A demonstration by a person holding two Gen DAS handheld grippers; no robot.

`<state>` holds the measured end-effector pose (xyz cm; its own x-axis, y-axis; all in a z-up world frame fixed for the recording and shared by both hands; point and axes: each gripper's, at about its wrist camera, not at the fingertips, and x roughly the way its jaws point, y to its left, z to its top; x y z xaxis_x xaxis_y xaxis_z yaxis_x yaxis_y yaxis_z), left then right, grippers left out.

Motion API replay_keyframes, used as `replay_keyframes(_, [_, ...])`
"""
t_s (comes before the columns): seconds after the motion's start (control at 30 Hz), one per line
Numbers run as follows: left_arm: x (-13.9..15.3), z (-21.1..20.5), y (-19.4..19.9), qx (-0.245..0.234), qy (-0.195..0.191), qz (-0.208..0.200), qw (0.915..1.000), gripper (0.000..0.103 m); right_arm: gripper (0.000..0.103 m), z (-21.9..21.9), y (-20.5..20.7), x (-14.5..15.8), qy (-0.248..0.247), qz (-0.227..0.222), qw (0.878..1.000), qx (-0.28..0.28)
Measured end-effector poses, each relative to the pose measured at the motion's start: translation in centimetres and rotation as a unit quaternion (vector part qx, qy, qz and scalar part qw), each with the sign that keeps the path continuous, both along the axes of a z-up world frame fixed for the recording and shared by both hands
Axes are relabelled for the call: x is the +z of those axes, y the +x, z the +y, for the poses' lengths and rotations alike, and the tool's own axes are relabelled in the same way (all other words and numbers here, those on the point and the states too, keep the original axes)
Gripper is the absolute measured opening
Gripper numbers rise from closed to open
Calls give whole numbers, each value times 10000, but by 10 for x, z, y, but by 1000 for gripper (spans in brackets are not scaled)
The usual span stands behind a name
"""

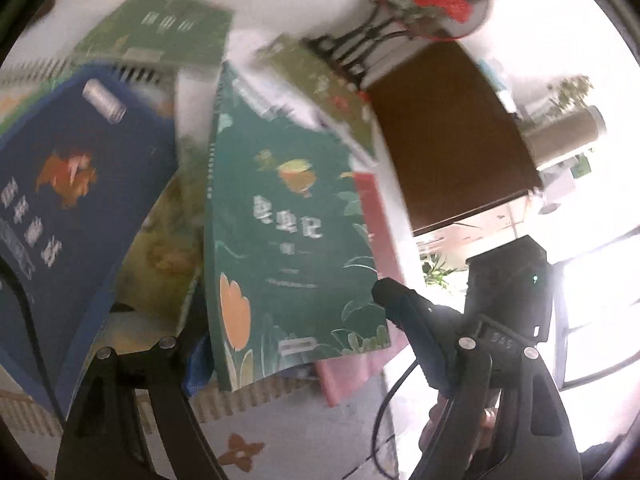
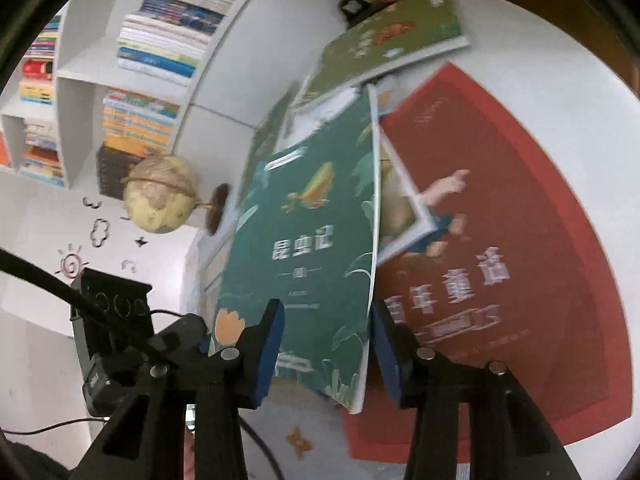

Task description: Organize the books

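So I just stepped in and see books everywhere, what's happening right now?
A person is sorting books with a handheld gripper in each hand. The right gripper has the dark green book between its pads, which sit close at its lower edge; whether they press on it yet is unclear. The left gripper is open around the same book. A red book lies behind, a blue book beside.

Both angle downward: the left hand-held gripper (image 1: 294, 344) spread wide, the right hand-held gripper (image 2: 326, 354) narrower.
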<state>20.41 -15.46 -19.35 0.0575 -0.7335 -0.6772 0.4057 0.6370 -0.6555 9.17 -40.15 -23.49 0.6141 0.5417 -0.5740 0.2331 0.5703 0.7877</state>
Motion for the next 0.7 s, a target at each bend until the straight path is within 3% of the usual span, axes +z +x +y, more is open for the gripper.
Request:
replay_keyframes(0.1, [16, -7, 4, -83, -511, -80, 9986, 79, 44, -10, -6, 17, 161, -284, 9993, -203])
replay_keyframes(0.2, [15, -14, 14, -50, -1135, 491, 9923, 75, 44, -15, -4, 19, 342, -263, 9990, -113])
replay_keyframes(0.27, [16, -19, 17, -62, -1112, 399, 9930, 75, 54, -10, -1, 18, 184, -104, 9998, -22])
replay_keyframes(0.33, [16, -20, 18, -71, -1094, 356, 9933, 75, 55, -11, 0, 12, 281, -60, 9996, -50])
replay_keyframes(0.53, [11, -15, 24, -4, -1176, 471, 9919, 75, 55, -28, 4, -14, 1361, 17, 9894, -497])
replay_keyframes(0.63, [9, -14, 27, 15, -1145, 445, 9924, 75, 55, -40, 10, -25, 1971, -76, 9737, -1137])
replay_keyframes(0.7, [8, -13, 28, 12, -1073, 397, 9934, 75, 36, -42, 15, -30, 2232, -151, 9647, -1387])
